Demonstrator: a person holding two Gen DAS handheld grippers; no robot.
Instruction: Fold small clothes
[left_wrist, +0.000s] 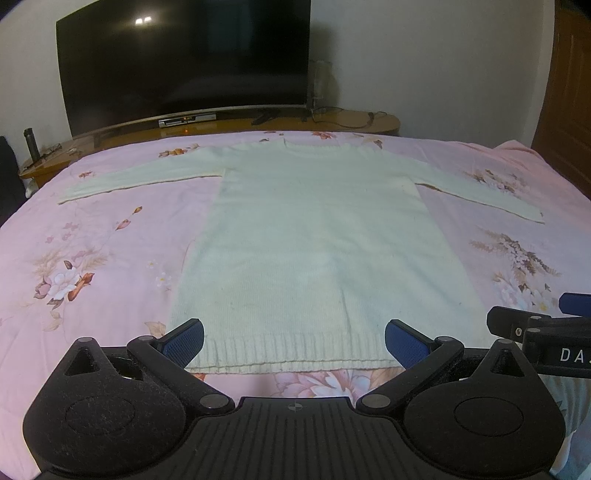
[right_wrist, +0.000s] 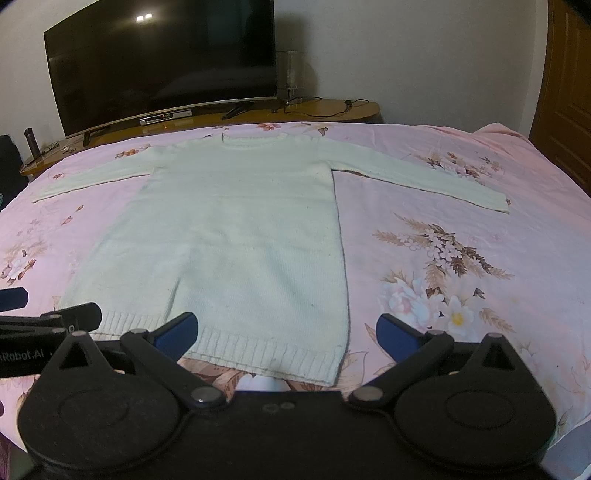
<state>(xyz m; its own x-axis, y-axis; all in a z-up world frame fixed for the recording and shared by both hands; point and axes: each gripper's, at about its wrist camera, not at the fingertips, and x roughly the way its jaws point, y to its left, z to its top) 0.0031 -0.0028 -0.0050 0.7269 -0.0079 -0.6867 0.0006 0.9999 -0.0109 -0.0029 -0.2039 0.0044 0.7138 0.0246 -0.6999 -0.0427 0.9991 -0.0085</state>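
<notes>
A cream knit sweater (left_wrist: 314, 236) lies flat on the pink floral bedspread (left_wrist: 92, 258), neck away from me, both sleeves spread out sideways. It also shows in the right wrist view (right_wrist: 236, 236). My left gripper (left_wrist: 294, 343) is open and empty, hovering over the ribbed hem near its middle. My right gripper (right_wrist: 288, 334) is open and empty, over the hem's right corner. The right gripper's tip shows at the right edge of the left wrist view (left_wrist: 535, 325); the left gripper's tip shows at the left edge of the right wrist view (right_wrist: 55, 321).
A large dark TV (left_wrist: 184, 59) stands on a wooden console (left_wrist: 332, 122) beyond the bed, with cables and a set-top box. A dark bottle (left_wrist: 31, 144) stands at the console's left end. A wooden door (right_wrist: 569, 92) is at the right.
</notes>
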